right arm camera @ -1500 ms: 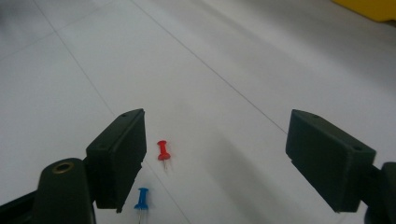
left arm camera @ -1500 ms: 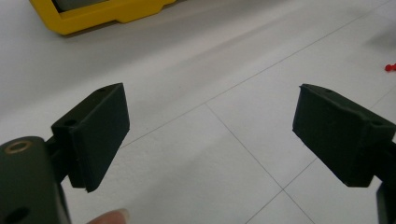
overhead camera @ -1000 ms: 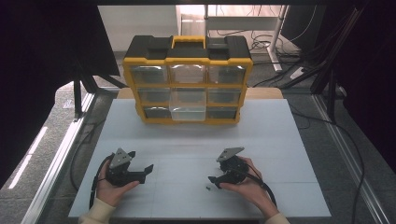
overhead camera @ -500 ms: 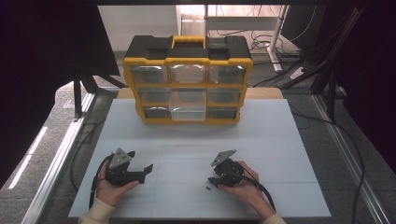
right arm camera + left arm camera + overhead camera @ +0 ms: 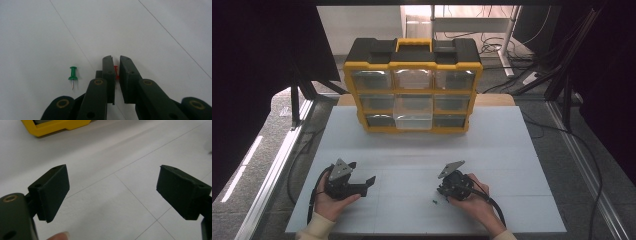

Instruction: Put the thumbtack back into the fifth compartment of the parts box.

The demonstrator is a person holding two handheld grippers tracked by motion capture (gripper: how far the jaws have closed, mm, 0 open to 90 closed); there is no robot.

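Note:
My right gripper [image 5: 116, 60] points down at the white table, its jaws closed to a narrow slit with a small red push pin [image 5: 116, 71] pinched between them. A green push pin [image 5: 72, 76] lies flat just left of those jaws, seen as a tiny green speck [image 5: 432, 201] in the high view beside the right gripper [image 5: 444, 192]. My left gripper [image 5: 112, 182] is open wide with only bare table between its jaws. In the high view the left gripper [image 5: 362, 182] rests near the front left, held by a hand.
A yellow and black drawer organizer [image 5: 413, 87] stands at the back of the white table [image 5: 512, 150], its clear middle drawer [image 5: 413, 116] pulled out. A yellow corner of the organizer [image 5: 55, 126] shows in the left gripper view. Cables trail from both grippers toward the front edge.
The right gripper has shifted slightly left and toward the person and tipped down onto the table. The left gripper has stayed in place.

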